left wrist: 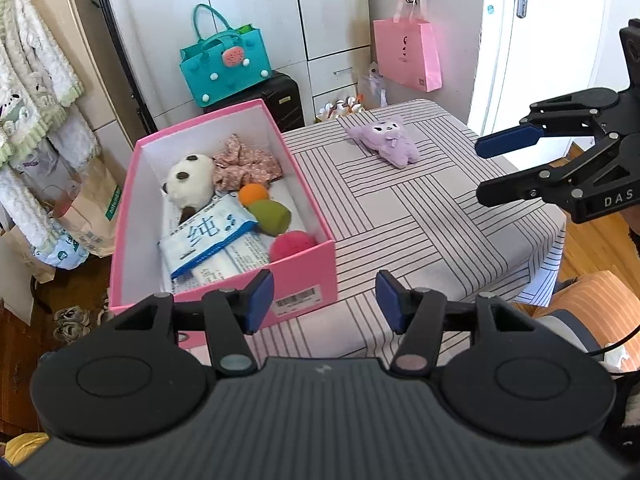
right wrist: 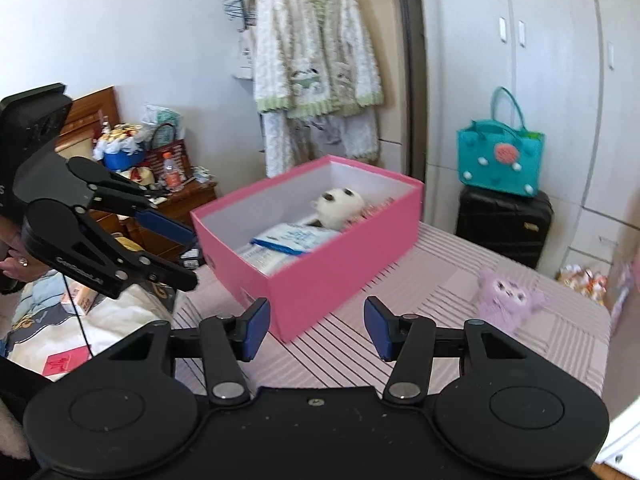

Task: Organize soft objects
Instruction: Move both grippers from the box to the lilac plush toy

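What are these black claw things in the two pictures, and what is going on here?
They are two hand-held grippers; a person carries one in each hand, and each has a camera looking along its blue-tipped fingers. One picture looks out from the left gripper, the other from the right gripper; each also sees the other at its edge. Both are open and hold nothing. On the striped table stands a pink box with a panda plush, tissue packs and soft balls inside. A purple plush toy lies outside it on the table.
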### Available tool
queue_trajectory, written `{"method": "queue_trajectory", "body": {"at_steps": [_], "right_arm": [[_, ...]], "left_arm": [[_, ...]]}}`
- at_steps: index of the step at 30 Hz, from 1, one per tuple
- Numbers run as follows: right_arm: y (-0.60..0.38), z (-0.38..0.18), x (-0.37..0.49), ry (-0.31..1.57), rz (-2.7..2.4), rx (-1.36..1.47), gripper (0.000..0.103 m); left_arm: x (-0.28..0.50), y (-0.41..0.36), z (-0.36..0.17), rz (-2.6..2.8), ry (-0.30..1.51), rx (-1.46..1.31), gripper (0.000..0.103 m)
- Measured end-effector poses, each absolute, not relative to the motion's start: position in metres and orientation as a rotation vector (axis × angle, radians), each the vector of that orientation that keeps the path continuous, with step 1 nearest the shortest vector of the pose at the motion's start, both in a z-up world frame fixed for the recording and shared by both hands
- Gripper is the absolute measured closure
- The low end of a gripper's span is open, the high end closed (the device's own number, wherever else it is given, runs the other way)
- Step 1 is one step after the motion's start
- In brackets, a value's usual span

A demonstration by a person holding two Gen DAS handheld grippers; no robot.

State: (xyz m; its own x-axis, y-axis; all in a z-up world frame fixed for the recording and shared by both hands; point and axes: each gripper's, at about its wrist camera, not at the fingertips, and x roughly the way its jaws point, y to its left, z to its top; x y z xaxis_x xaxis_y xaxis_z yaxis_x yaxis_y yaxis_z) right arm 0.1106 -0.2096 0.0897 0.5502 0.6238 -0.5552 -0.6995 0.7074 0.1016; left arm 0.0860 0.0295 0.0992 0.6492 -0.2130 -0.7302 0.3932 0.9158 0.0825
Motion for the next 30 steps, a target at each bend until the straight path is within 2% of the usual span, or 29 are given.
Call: {"method": "queue_trajectory", "body": {"at_steps": [6, 8, 10, 18, 22, 24, 30], "right_arm": [[-0.238, 0.072, 0.121, 0.637, 0.716, -0.105, 0.043], [-0.245, 0.067, 0.125, 0.645, 0.698, -0.101, 0.042], [-0.25, 0.059, 0.129, 0.651, 0.683, -0.098, 0.04], [-0.272, 0.017, 0.153, 0.64, 0.596, -0.085, 0.032], [-0.279, 0.004, 0.166, 0.611, 0.561, -0.093, 0.029], [-0.28, -0.001, 0.172, 0.58, 0.547, -0.113, 0.019], [-0.275, -0.015, 0.194, 0.533, 0.491, -0.214, 0.018]], "left_arm": [[0.091, 0.016, 0.088, -0.396, 0.756, 0.199, 0.044], [0.093, 0.009, 0.083, -0.432, 0.716, 0.197, 0.036], [0.098, 0.001, 0.075, -0.442, 0.695, 0.201, 0.036], [0.127, -0.032, 0.045, -0.478, 0.643, 0.156, 0.033], [0.143, -0.051, 0.041, -0.522, 0.629, 0.103, 0.027], [0.151, -0.061, 0.04, -0.532, 0.624, 0.09, 0.026], [0.174, -0.087, 0.031, -0.514, 0.563, 0.074, 0.017]]}}
